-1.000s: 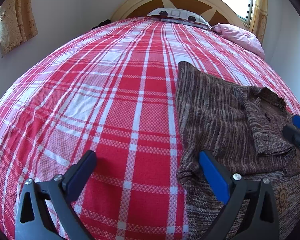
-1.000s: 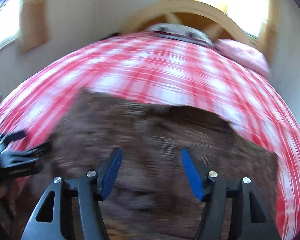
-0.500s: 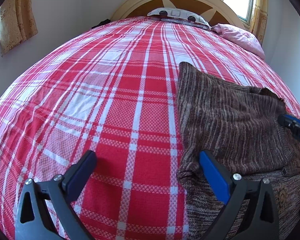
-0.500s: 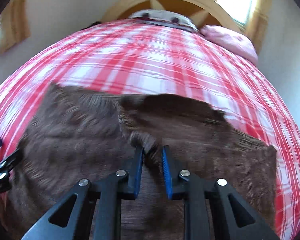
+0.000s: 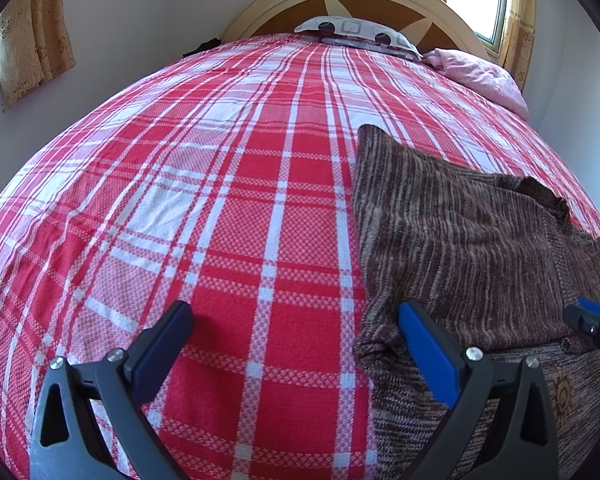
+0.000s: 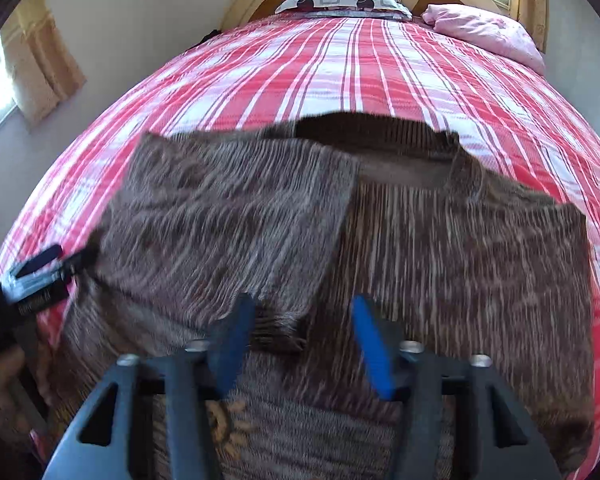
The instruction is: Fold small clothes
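Brown knit sweater (image 6: 440,248) lies on the near right of the bed (image 5: 228,184); its folded sleeve's cuff sits between the right gripper (image 6: 300,344)'s parted jaws. Left gripper (image 5: 296,344) gapes beside its left edge.

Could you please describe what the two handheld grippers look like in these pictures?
Both are alike. The left gripper and the right gripper have black plastic frames with triangular cut-outs, silver screw heads and flat blue pads on the fingers. No cables or sleeves show.
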`<action>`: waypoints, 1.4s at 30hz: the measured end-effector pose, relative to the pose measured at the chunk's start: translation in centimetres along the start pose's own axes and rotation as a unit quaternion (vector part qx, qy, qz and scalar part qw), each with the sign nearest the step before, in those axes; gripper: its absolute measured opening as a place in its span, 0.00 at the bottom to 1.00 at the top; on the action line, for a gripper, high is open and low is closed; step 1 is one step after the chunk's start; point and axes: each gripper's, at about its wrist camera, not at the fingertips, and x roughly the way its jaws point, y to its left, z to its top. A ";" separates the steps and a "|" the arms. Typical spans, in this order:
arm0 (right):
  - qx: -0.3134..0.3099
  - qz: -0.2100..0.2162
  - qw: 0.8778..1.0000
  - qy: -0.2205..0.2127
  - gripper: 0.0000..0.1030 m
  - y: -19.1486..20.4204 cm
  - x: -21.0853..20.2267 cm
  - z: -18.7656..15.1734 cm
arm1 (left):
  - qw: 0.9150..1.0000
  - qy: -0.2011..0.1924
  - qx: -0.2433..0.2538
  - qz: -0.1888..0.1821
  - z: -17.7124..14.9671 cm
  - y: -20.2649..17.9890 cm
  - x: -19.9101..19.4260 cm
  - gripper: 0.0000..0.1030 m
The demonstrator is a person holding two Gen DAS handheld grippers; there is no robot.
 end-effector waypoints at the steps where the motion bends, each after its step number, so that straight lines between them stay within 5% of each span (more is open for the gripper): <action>1: -0.003 0.000 1.000 -0.002 0.15 0.3 -0.1 -0.1 | 1.000 0.000 0.000 0.000 0.0 0.1 0.0 1.00; 2: -0.008 -0.011 1.000 -0.006 0.04 0.6 -0.5 -0.1 | 1.000 0.000 -0.001 -0.001 0.0 0.1 0.0 1.00; 11: -0.017 -0.014 1.000 -0.007 0.04 0.3 -1.4 -1.8 | 1.000 -0.002 -0.004 -0.006 -0.1 0.1 -0.1 1.00; 14: -0.022 -0.063 0.997 -0.034 0.07 0.1 -2.5 -1.5 | 1.000 -0.002 -0.004 -0.005 -0.1 0.0 0.0 1.00; 16: -0.043 -0.067 0.995 -0.058 0.15 1.0 -3.2 -1.3 | 1.000 -0.001 -0.002 -0.003 -0.1 0.0 0.0 1.00; 18: -0.056 -0.043 0.995 -0.075 0.55 2.0 -3.6 -1.0 | 1.000 -0.001 0.001 0.000 -0.1 -0.1 0.0 1.00; 19: -0.062 -0.020 0.995 -0.078 0.58 2.7 -3.6 -0.7 | 1.000 0.000 0.001 0.001 -0.1 -0.1 0.0 1.00; 25: -0.091 -0.006 0.994 -0.058 0.58 5.2 -0.4 -0.4 | 1.000 0.000 0.001 0.001 -0.1 -0.1 0.0 1.00; 27: -0.079 -0.012 0.996 -0.034 0.51 4.7 0.8 -1.0 | 1.000 0.001 0.000 -0.001 -0.1 -0.1 0.0 1.00; 42: -0.111 -0.049 0.992 -0.039 0.51 5.1 0.4 -2.9 | 1.000 0.010 0.008 -0.003 -0.8 -0.2 -0.4 1.00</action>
